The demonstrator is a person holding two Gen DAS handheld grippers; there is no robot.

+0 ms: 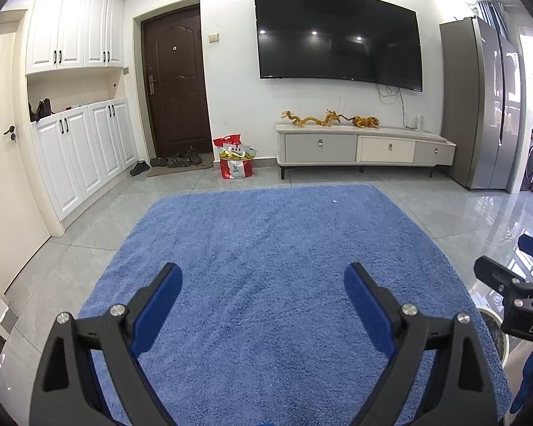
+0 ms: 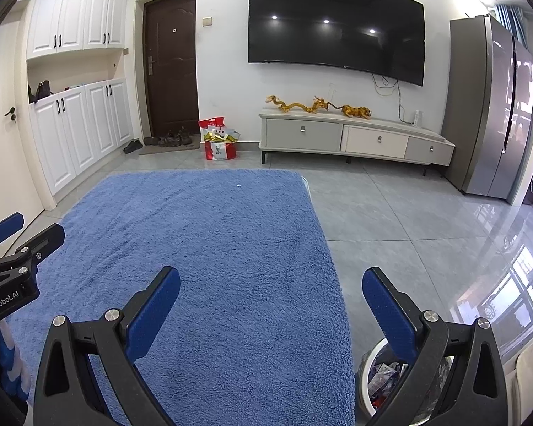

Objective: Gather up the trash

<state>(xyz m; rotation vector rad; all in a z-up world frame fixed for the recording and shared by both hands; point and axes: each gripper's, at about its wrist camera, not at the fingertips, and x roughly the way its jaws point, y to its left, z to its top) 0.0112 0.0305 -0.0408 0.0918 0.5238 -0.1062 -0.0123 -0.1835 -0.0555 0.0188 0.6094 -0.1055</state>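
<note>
My left gripper [image 1: 263, 273] is open with nothing between its blue-padded fingers, held over a blue rug [image 1: 266, 248]. My right gripper [image 2: 272, 278] is open too and empty, above the rug's [image 2: 202, 248] right edge. A white-rimmed trash bin [image 2: 376, 380] with wrappers inside stands on the floor at the lower right, partly behind my right finger; its rim [image 1: 494, 333] shows at the right edge of the left wrist view. A tiny white scrap [image 2: 238, 186] lies on the far part of the rug, also seen as a speck [image 1: 334, 201]. The right gripper [image 1: 515, 284] and the left gripper [image 2: 14, 248] each show in the other's view.
A red and white bag [image 1: 235, 161] stands on the tiled floor by a brown door [image 1: 176, 81]. A low TV cabinet [image 1: 366, 147] carries golden dragon figures under a wall TV [image 1: 337, 35]. White cupboards [image 1: 81, 149] line the left wall, a grey fridge [image 1: 483, 106] the right. Shoes [image 1: 179, 159] lie by the door.
</note>
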